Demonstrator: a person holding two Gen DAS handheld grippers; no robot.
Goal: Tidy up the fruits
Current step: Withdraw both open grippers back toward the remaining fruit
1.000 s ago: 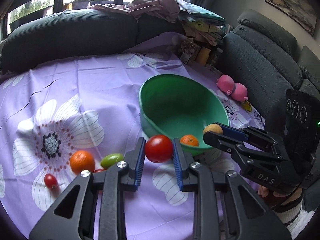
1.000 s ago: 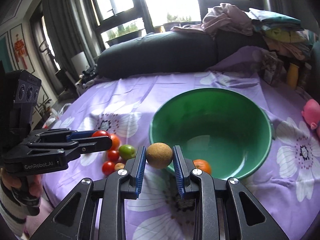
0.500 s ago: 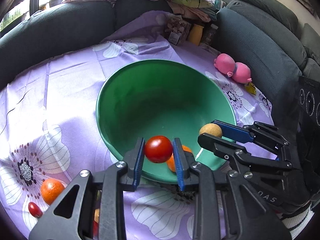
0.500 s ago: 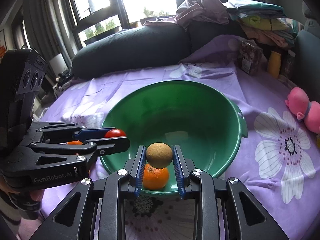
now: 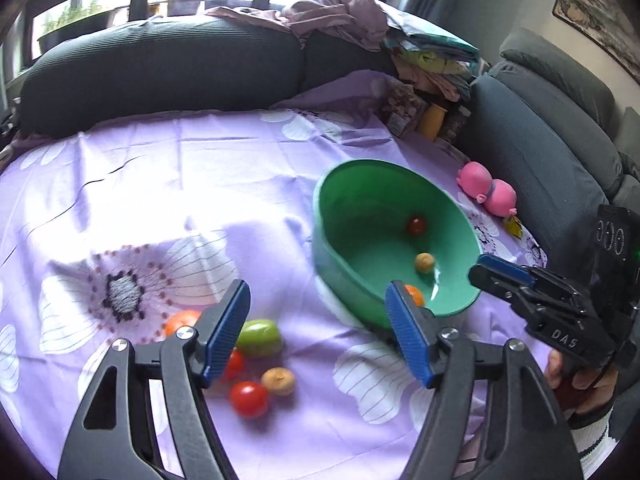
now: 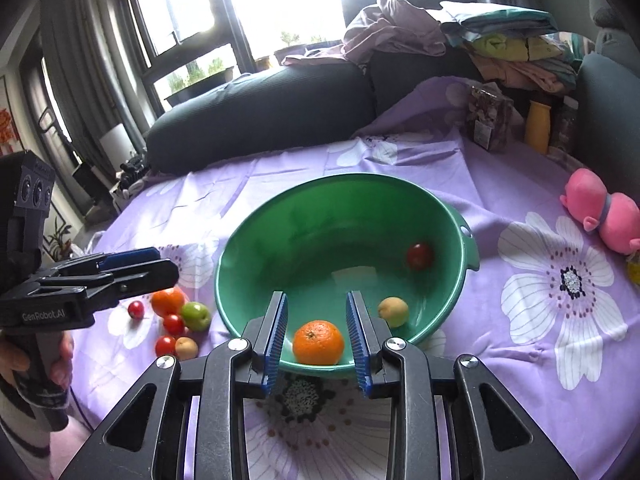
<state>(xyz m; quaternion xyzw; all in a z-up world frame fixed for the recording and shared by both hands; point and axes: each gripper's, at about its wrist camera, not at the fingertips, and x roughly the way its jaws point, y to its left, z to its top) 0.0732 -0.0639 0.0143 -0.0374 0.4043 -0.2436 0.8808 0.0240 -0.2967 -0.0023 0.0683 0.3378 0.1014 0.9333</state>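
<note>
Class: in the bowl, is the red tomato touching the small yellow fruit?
Apart. Right wrist view shows bare bowl floor between tomato and yellow fruit.

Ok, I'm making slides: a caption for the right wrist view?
Empty right tool at the near rim of the green bowl; inside lie an orange, a tomato and a yellow fruit.

A purple floral cloth [image 6: 460,184] covers the desk. A pink pig toy [image 6: 600,216] lies at its right edge. At the far right stand a yellow bottle [image 6: 538,126] and a packet [image 6: 490,122]. Folded clothes [image 6: 504,48] pile on the dark sofa [image 6: 260,112] beyond.
</note>
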